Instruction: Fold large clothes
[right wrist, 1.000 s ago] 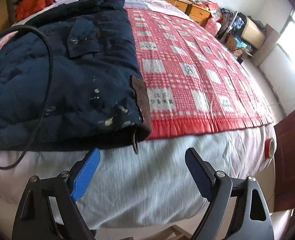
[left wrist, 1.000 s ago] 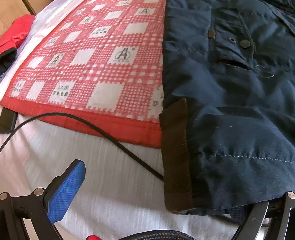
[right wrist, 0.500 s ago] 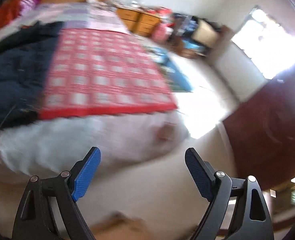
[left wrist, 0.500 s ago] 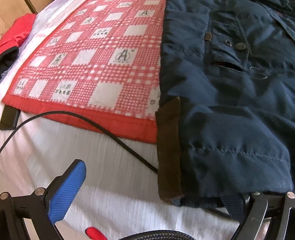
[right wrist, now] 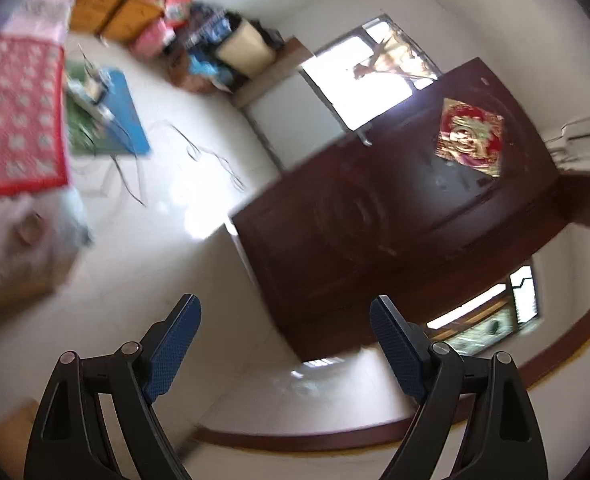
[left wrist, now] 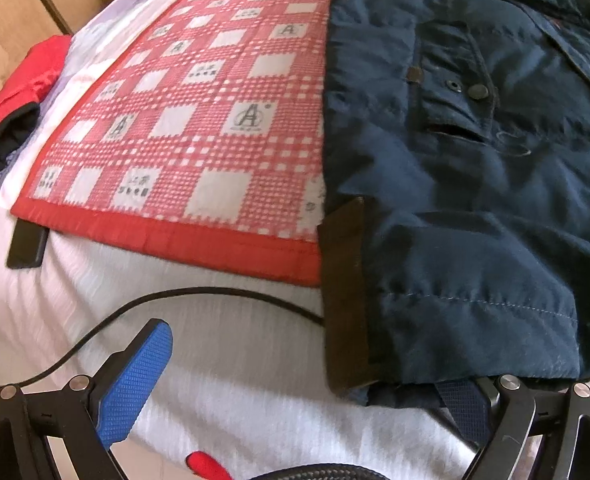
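Left wrist view: left gripper (left wrist: 303, 376) spread wide, gripping nothing; its left blue pad over bare white sheet (left wrist: 235, 360), its right pad tucked under the hem of the navy jacket (left wrist: 475, 200). Jacket lies flat ahead and to the right, brown ribbed cuff (left wrist: 345, 296) along its near-left edge, snap-flap pocket further ahead. Black cable (left wrist: 199, 292) runs from the left and disappears under the cuff. Red checked blanket (left wrist: 191, 128) ahead-left, squares printed with a stylised "A"; other print unreadable. Red garment (left wrist: 19, 92) far left by wooden panelling. Right wrist view: right gripper (right wrist: 285, 340) spread wide, empty, pointed off the bed toward pale floor (right wrist: 183, 208); dark door (right wrist: 395, 220) bearing a red-gold decoration (right wrist: 469, 138) ahead-right; blanket corner far left; jacket out of sight; frame blurred.
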A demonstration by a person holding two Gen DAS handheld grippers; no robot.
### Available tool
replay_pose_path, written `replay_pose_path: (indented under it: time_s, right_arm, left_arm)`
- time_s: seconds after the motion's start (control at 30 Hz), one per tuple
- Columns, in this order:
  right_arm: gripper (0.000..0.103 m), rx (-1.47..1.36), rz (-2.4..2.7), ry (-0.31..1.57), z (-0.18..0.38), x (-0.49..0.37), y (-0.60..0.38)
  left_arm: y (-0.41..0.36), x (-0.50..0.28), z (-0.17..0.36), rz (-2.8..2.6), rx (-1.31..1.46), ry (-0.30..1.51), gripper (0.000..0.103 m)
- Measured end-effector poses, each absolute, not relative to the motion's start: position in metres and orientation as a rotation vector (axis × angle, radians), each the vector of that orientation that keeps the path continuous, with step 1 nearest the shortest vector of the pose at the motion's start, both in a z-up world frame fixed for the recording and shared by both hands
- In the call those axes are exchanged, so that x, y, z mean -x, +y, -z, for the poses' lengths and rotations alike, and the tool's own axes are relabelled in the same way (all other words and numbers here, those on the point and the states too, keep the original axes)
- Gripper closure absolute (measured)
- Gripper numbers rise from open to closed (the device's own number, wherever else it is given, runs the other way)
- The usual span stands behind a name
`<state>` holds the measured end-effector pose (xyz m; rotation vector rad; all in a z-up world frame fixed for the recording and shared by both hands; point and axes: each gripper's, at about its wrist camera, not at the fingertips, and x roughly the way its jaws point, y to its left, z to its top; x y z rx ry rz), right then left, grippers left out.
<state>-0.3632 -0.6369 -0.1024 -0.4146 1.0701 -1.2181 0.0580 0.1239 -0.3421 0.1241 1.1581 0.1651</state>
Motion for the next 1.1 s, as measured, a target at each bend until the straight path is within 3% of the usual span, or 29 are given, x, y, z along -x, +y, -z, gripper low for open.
replay_pose_path:
  time_s: [0.33,0.53,1.0,1.1]
  right_arm:
    - [0.014,0.121,0.528,1.005,0.299,0.180,-0.481]
    - [0.014,0.045,0.355,1.013,0.383,0.093,-0.400]
    - [0.014,0.032,0.320,1.019,0.422,0.002,-0.379]
    - [0.018,-0.036,0.384,0.978,0.418,-0.004,-0.404]
  left_arm:
    - [0.111,-0.063,0.348,-0.159,-0.131,1.159,0.002]
    - [0.110,-0.064,0.350,-0.152,-0.134,1.162,0.002]
    - [0.105,-0.072,0.358,-0.117,-0.094,1.132,0.002]
    - [0.115,-0.076,0.358,-0.153,-0.057,1.123,0.002]
